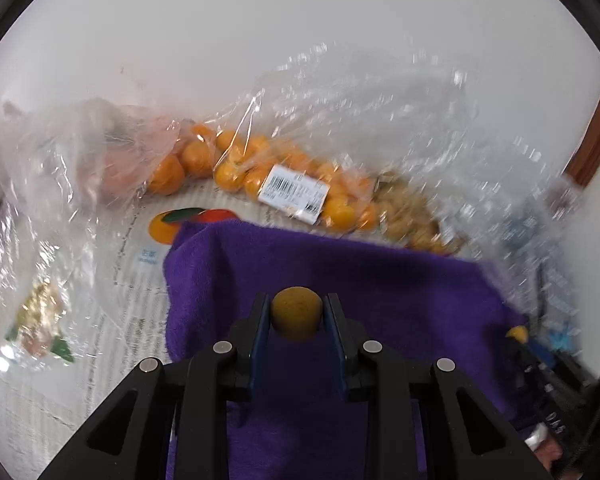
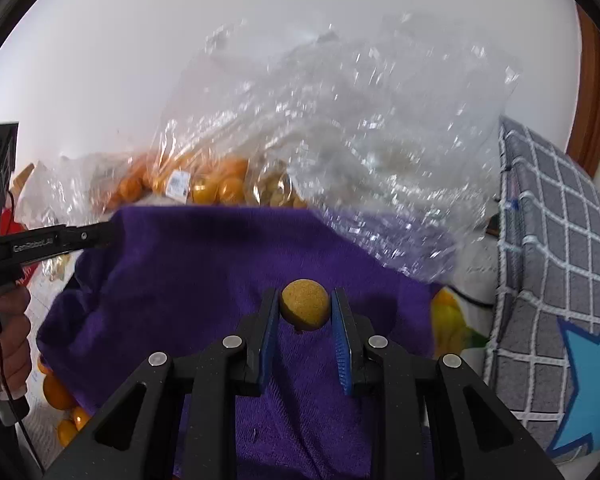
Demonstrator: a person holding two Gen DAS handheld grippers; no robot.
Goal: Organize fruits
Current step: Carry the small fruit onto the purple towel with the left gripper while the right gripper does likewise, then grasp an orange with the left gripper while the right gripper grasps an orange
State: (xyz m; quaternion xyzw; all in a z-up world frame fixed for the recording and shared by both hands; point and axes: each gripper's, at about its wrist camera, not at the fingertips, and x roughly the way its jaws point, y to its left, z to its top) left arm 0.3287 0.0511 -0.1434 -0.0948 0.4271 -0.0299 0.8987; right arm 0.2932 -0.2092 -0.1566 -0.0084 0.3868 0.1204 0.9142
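My left gripper is shut on a small round tan-yellow fruit above a purple towel. My right gripper is shut on a similar yellow fruit above the same towel. Behind the towel lies a clear plastic bag of small oranges with a barcode label, also in the right wrist view. Brownish fruits lie beside them in plastic. The left gripper shows at the left of the right wrist view.
A large crumpled clear plastic bag rises behind the towel. A grey checked cushion with a blue star stands on the right. Loose oranges lie at the lower left. A printed sheet covers the table. A white wall is behind.
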